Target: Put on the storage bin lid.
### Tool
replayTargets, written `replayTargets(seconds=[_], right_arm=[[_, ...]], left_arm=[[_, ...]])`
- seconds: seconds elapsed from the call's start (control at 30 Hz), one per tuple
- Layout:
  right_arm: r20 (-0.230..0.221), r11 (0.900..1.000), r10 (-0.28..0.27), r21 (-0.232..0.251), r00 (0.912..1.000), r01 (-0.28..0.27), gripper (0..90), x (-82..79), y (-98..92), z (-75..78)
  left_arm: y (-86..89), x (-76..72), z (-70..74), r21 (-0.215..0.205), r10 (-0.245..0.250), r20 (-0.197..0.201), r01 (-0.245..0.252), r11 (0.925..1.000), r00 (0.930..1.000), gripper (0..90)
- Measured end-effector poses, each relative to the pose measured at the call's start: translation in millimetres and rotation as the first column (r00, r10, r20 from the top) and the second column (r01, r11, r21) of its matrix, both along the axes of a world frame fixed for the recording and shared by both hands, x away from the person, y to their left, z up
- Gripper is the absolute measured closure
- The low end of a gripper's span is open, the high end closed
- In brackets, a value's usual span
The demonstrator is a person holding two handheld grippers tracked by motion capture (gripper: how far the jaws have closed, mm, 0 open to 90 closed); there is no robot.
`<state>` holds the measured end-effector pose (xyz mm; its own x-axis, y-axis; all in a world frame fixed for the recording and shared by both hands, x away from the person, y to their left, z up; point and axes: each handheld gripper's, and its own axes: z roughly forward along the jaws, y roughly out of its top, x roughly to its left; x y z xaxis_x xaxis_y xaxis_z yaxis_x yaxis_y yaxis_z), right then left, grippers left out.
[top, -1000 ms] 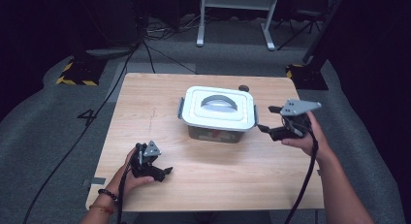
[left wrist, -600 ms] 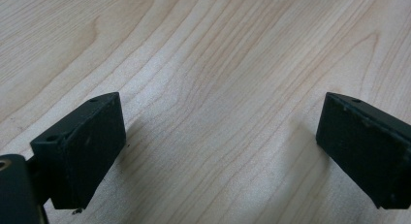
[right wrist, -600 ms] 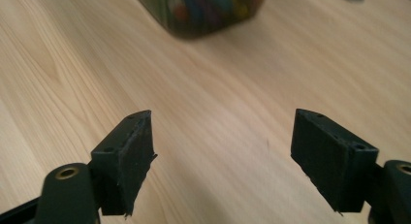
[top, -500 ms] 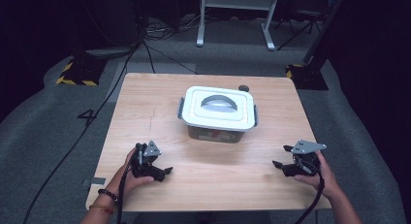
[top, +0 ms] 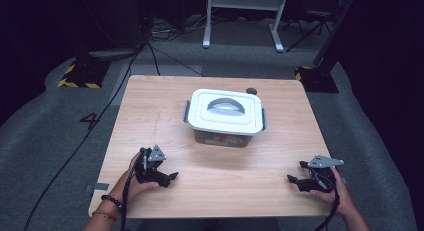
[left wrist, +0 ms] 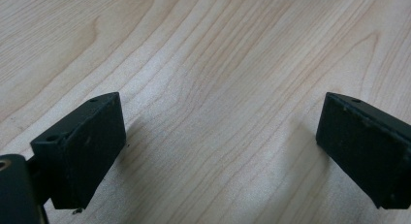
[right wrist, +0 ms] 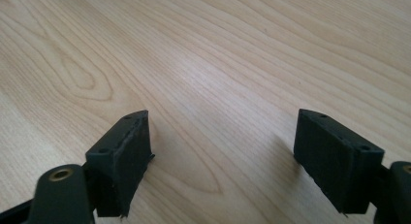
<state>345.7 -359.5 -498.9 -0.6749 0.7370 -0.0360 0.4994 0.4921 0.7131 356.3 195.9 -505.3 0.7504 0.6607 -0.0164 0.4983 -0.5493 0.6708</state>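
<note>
A clear plastic box with a white lid and grey handle (top: 225,116) stands at the middle of the wooden table (top: 150,111), toward its far half. My left gripper (top: 167,177) rests on the table near the front left, held in a hand, jaws wide apart with nothing between them. In the left gripper view its gripper (left wrist: 220,151) spans bare wood. My right gripper (top: 296,182) rests near the front right edge, open and empty. The right gripper view shows the gripper (right wrist: 223,156) over bare wood grain.
A small dark round object (top: 251,91) lies just behind the box. Grey carpet surrounds the table, with cables (top: 100,126) trailing at the left and a white metal stand (top: 242,16) at the back. Bare tabletop lies between the two grippers.
My right gripper has come away from beside the box's right side, down toward the front right edge of the table, and now rests there. The left gripper has stayed put.
</note>
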Motion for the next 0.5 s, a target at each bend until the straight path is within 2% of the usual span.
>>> replayTargets(seconds=[0.07,0.13,0.23,0.5], right_arm=[[-0.009,0.999,-0.025,0.029,0.9996,0.026,20.2,-1.8,-4.7,-2.3],[0.01,0.998,-0.043,0.051,0.999,0.042,20.0,-4.4,-7.9,-5.0],[0.011,0.997,-0.062,0.048,0.998,0.061,19.3,-5.8,-7.0,-5.1],[0.011,0.997,-0.063,0.048,0.9979,0.063,19.3,-5.9,-7.1,-5.2]], left_arm=[[0.0,0.0,0.0,0.0,0.0,0.0,0.0,1.0,1.0,4.2],[0.0,0.0,0.0,0.0,0.0,0.0,0.0,1.0,1.0,4.2],[0.0,0.0,0.0,0.0,0.0,0.0,0.0,1.0,1.0,4.2],[0.1,0.7,0.1,0.004,-0.006,0.001,0.006,1.0,1.0,4.0]])
